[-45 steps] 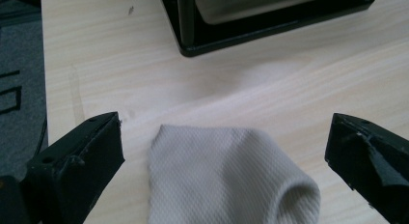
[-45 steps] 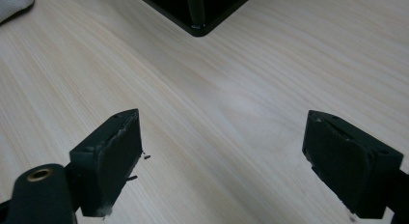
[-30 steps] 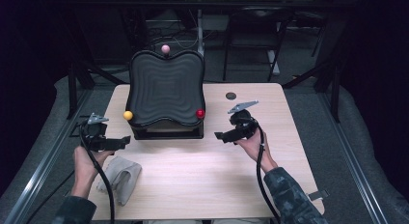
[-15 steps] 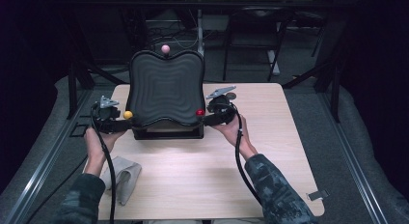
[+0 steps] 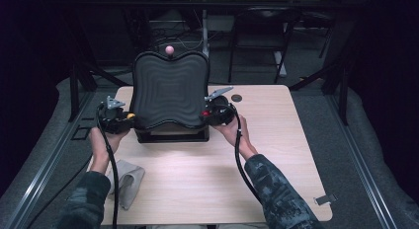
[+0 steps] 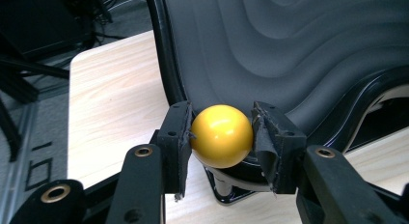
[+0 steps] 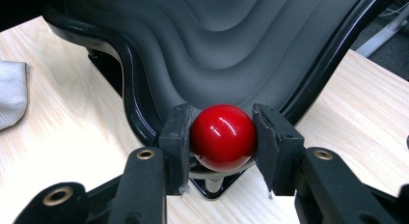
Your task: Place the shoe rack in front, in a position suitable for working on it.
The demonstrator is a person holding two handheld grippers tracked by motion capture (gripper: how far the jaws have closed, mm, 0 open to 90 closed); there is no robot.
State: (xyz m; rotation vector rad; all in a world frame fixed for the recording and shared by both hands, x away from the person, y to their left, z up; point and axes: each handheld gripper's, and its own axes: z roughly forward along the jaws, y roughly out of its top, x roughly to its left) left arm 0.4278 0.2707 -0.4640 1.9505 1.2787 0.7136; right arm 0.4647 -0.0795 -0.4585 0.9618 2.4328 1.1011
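Left gripper (image 6: 222,137) clamping yellow knob (image 6: 222,135), right gripper (image 7: 223,137) clamping red knob (image 7: 223,136), jaws just closing; black ridged tray (image 5: 170,88) sitting between, grey cloth (image 5: 127,179) lying near front table (image 5: 276,155) edge.

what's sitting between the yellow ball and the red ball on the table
The black ridged tray on its stand spans the whole stretch between the yellow ball and the red ball, as the high view shows.
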